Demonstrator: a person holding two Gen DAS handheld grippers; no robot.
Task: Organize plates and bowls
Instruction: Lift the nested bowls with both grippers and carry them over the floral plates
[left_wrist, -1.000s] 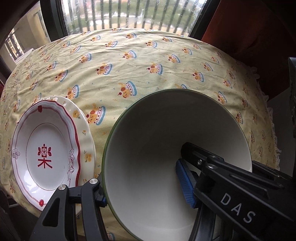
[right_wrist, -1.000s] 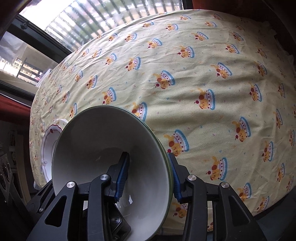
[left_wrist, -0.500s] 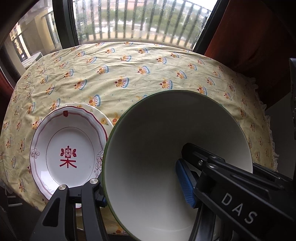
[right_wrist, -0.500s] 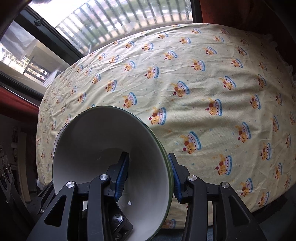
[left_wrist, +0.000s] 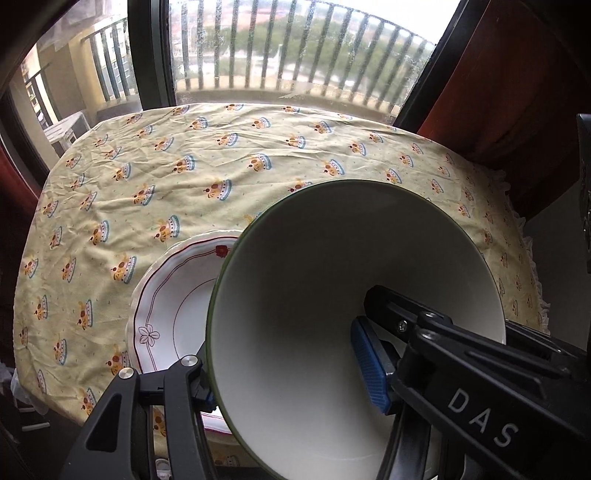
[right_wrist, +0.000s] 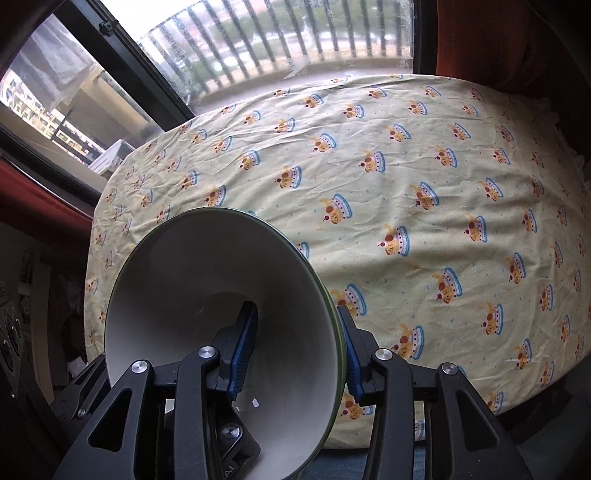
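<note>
A large white bowl with a green rim (left_wrist: 332, 277) hangs tilted above the near edge of the table, held from both sides. My left gripper (left_wrist: 288, 380) is shut on its left wall, with one finger outside the rim and a blue pad inside. My right gripper (right_wrist: 295, 358) is shut on the right wall of the bowl (right_wrist: 207, 280), one pad inside and one outside. A white scalloped plate with a red line (left_wrist: 173, 295) lies on the tablecloth to the left, partly hidden behind the bowl.
The table wears a yellow cloth with a crown print (right_wrist: 443, 184) and has a frilled edge on the right (left_wrist: 532, 258). Behind it stands a window with balcony railings (left_wrist: 295, 55). Red curtains (left_wrist: 517, 92) hang at the right.
Both grippers have risen and pulled back from the table with the bowl in them. The window now shows more, and the plate has slid partly behind the bowl in the left wrist view.
</note>
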